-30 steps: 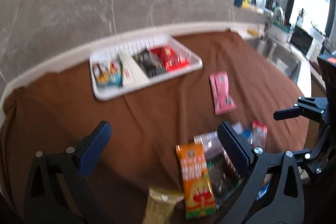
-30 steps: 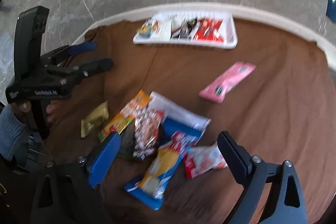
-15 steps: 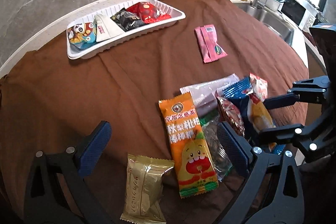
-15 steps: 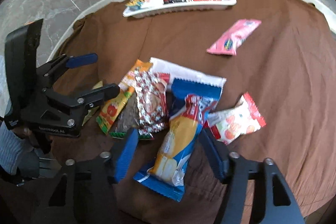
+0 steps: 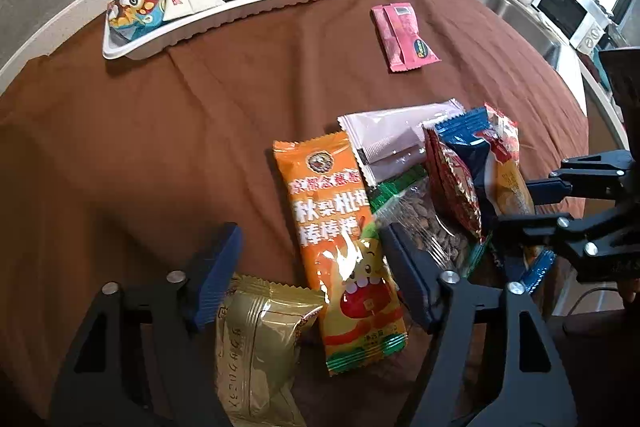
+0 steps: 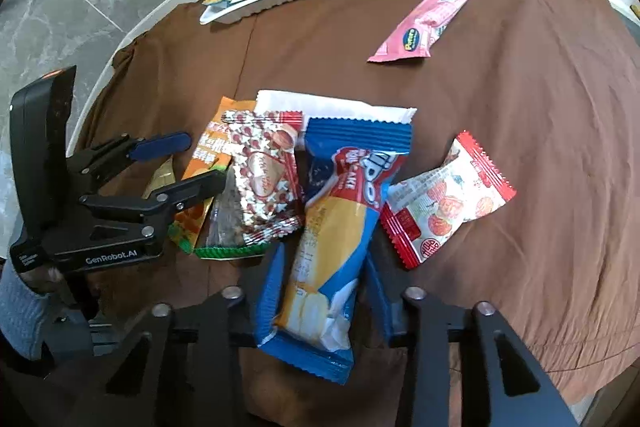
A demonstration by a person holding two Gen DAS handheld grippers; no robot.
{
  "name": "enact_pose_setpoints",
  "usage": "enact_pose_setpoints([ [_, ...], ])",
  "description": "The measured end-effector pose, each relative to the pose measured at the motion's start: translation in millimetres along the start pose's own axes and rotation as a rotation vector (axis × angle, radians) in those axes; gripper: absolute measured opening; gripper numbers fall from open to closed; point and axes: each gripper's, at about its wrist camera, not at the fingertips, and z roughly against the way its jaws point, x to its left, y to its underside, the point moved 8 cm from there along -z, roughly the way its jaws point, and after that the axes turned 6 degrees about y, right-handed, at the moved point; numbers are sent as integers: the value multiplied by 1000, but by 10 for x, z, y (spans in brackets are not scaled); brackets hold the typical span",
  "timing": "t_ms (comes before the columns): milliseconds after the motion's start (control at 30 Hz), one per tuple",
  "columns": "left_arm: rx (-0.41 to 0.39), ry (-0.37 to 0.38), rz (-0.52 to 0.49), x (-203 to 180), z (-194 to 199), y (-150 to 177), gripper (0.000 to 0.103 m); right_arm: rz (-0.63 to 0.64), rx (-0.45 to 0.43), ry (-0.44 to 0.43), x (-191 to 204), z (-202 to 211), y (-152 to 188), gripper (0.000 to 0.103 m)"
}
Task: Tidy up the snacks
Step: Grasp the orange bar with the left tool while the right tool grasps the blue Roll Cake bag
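A pile of snack packets lies on the brown cloth. My right gripper [image 6: 324, 291] has its jaws closed in on the blue cake packet [image 6: 336, 227], one finger on each side. My left gripper [image 5: 310, 275] is partly closed around the orange packet [image 5: 340, 227], its fingers just outside the packet's edges, with a gold packet [image 5: 256, 343] under it. The left gripper also shows in the right wrist view [image 6: 192, 163]. A white tray [image 5: 136, 47] with several snacks sits at the far edge.
A pink packet [image 6: 424, 27] lies alone toward the tray. A red-and-white packet [image 6: 444, 203] lies right of the blue one. A star-print packet [image 6: 264, 175] and a green-edged nut bag [image 5: 432, 223] sit in the pile. A sink [image 5: 516, 11] lies beyond the table.
Both grippers have come down and forward onto the pile. The right jaws have narrowed onto the blue cake packet. The left jaws have narrowed around the orange packet.
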Motion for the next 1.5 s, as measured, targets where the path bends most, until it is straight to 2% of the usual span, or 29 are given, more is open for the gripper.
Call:
enact_pose_setpoints([
  [100, -1, -2, -17, -21, -3, -19, 57, 0, -4, 10, -13, -4, -12, 35],
  [167, -4, 13, -13, -28, 5, -35, 42, 2, -7, 15, -15, -2, -16, 34],
  [267, -2, 18, -2, 3, 13, -53, 33, 7, -14, 14, -7, 4, -30, 31],
  [400, -13, 50, 31, 39, 57, -64, 26, -17, -38, -4, -31, 75, -68, 31],
  [533, -18, 67, 10, 19, 110, -91, 22, -53, -45, -44, -64, 137, -107, 31],
  [567, -19, 72, 5, 9, 114, -92, 18, -62, -44, -56, -71, 144, -122, 31],
  [800, 11, 49, -20, 7, 46, -98, 19, -26, -45, -30, -10, 139, -144, 31],
  [1067, 49, 19, -72, -44, -32, -121, 25, 26, -19, -3, 27, 37, -127, 31],
  [1200, 63, 1, -104, -96, -49, -118, 33, 48, -14, 8, 41, 10, -123, 32],
  [1267, 65, -41, -130, -83, -50, -120, 52, 50, -12, 8, 43, 0, -121, 33],
  [1333, 53, -77, -136, -33, -50, -120, 59, 52, -7, 10, 45, -21, -116, 33],
  [1500, 75, -78, -119, 75, -49, -75, 65, 65, -2, 13, 55, -40, -108, 33],
])
